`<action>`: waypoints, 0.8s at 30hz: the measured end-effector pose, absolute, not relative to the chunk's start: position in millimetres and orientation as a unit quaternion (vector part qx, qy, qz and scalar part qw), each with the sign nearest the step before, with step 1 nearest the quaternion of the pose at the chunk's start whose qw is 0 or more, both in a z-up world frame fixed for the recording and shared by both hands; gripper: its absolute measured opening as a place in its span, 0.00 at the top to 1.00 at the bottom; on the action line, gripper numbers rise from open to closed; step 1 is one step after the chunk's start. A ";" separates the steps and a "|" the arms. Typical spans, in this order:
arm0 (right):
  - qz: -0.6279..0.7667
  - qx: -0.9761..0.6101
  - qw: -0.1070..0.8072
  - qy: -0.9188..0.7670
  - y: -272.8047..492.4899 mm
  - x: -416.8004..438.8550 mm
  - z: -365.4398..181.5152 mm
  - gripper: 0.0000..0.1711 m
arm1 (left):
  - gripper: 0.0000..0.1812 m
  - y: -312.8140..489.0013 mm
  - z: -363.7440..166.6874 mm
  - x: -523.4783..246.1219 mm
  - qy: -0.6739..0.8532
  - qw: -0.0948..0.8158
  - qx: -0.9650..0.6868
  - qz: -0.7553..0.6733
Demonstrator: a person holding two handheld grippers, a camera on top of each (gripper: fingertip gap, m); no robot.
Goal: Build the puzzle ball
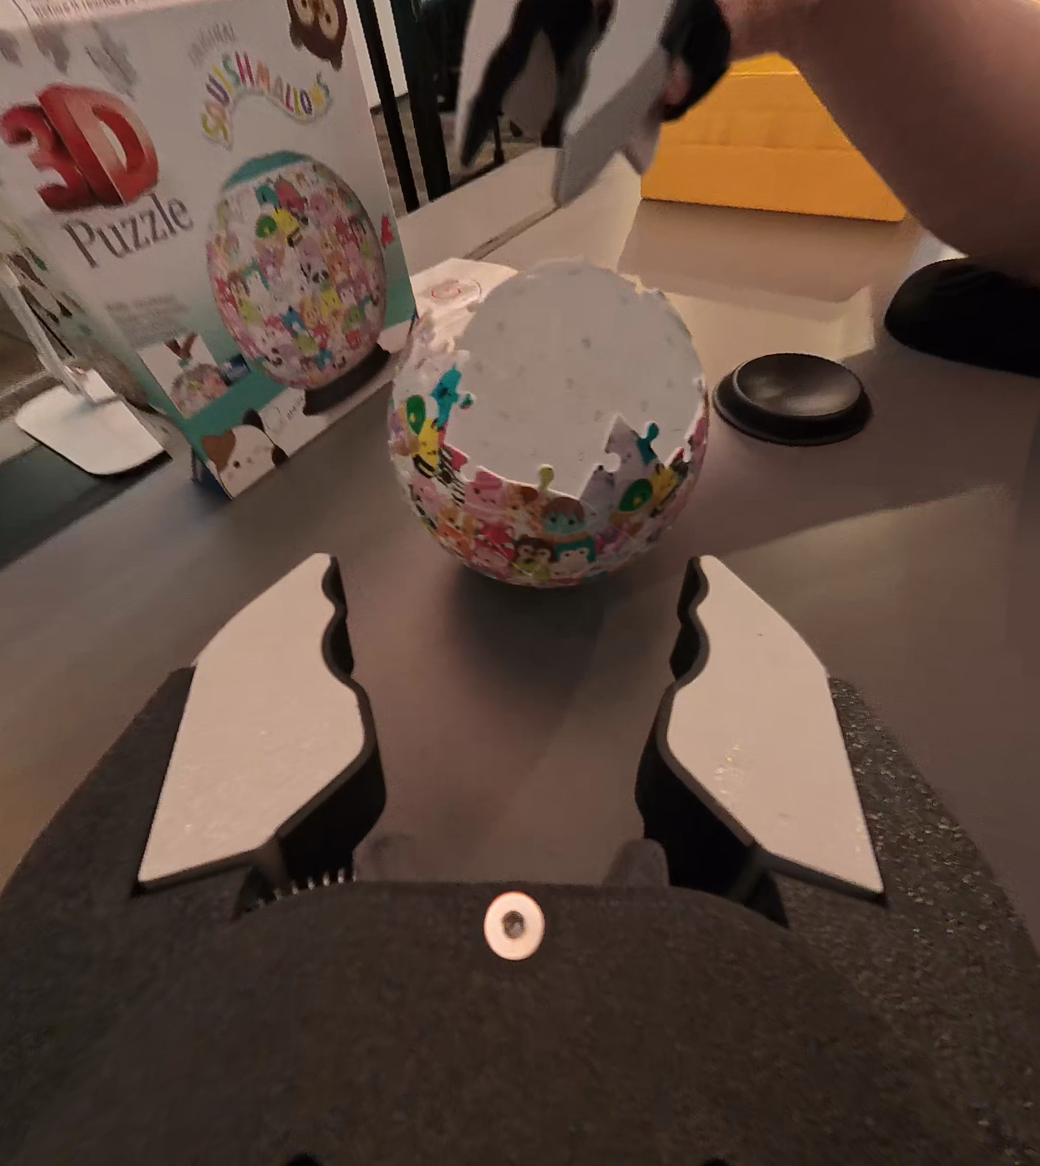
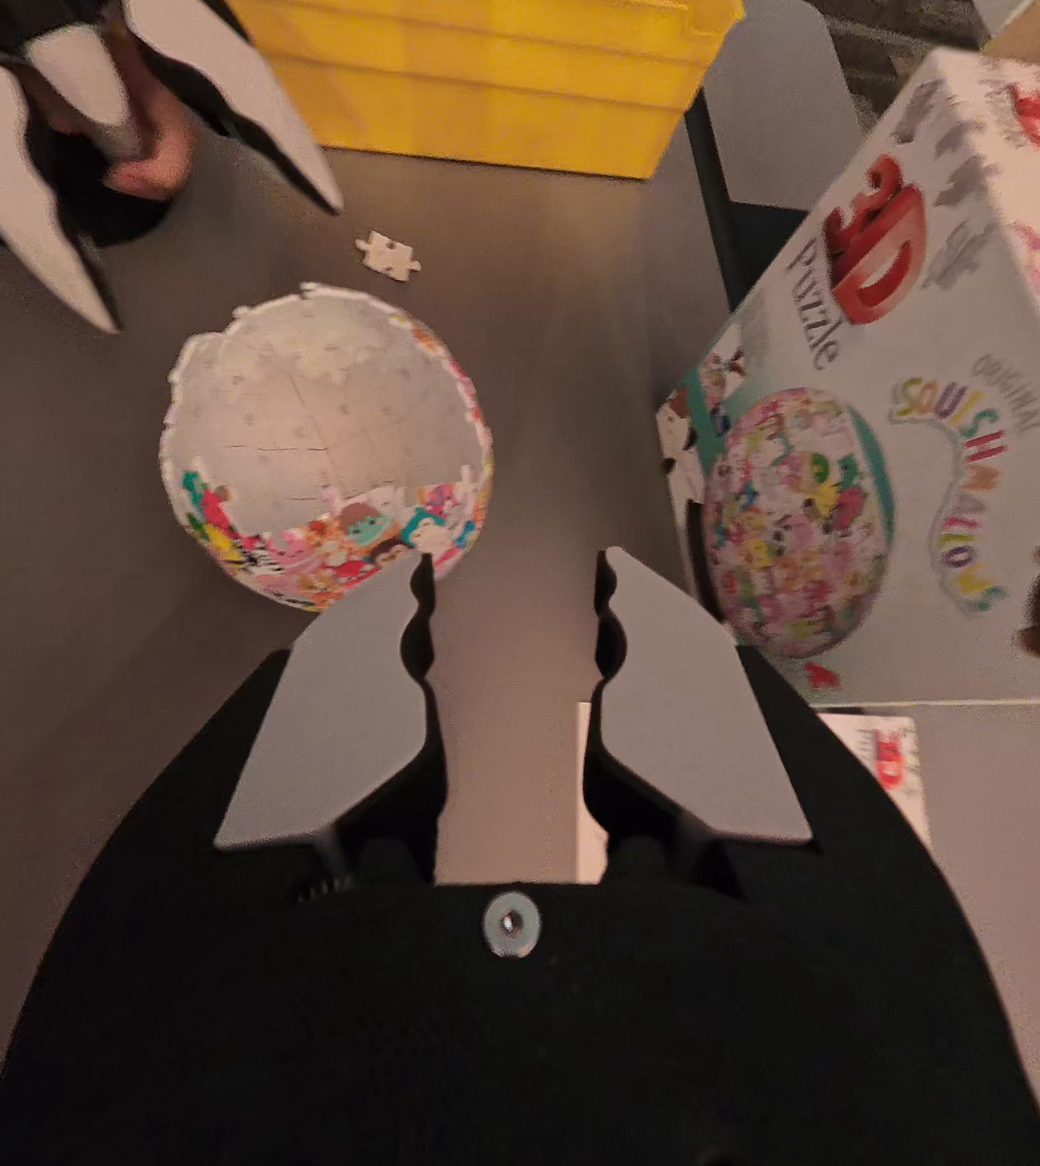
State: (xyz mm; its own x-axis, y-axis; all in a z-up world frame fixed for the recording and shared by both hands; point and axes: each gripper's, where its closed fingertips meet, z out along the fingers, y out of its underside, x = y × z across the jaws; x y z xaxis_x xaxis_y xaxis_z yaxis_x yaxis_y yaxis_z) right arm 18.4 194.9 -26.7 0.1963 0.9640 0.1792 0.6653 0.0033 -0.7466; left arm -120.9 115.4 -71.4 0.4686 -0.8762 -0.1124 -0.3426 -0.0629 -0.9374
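Both grippers are gaping empty: the left gripper (image 1: 514,568) is hovering just near of the half-built puzzle ball (image 1: 547,435) sitting open on the grey table (image 1: 820,568), while the right gripper (image 2: 511,558) is hanging beside it. One loose puzzle piece (image 2: 388,255) is lying beyond, the puzzle box (image 1: 189,240) standing alongside.

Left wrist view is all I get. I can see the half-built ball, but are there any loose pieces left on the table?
Observer: Yes, one loose puzzle piece lies flat on the table, between the puzzle ball and the yellow bin, touching neither.
Operator: Is the other hand-held gripper carrying a piece?
Observer: No. The right hand-held gripper is open, with nothing between its fingers.
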 end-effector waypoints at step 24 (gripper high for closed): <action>0.245 -0.727 0.417 -0.487 135.0 9.0 -96.8 0.40 | 0.36 145.6 -81.2 -90.3 0.470 0.458 -0.669 -0.349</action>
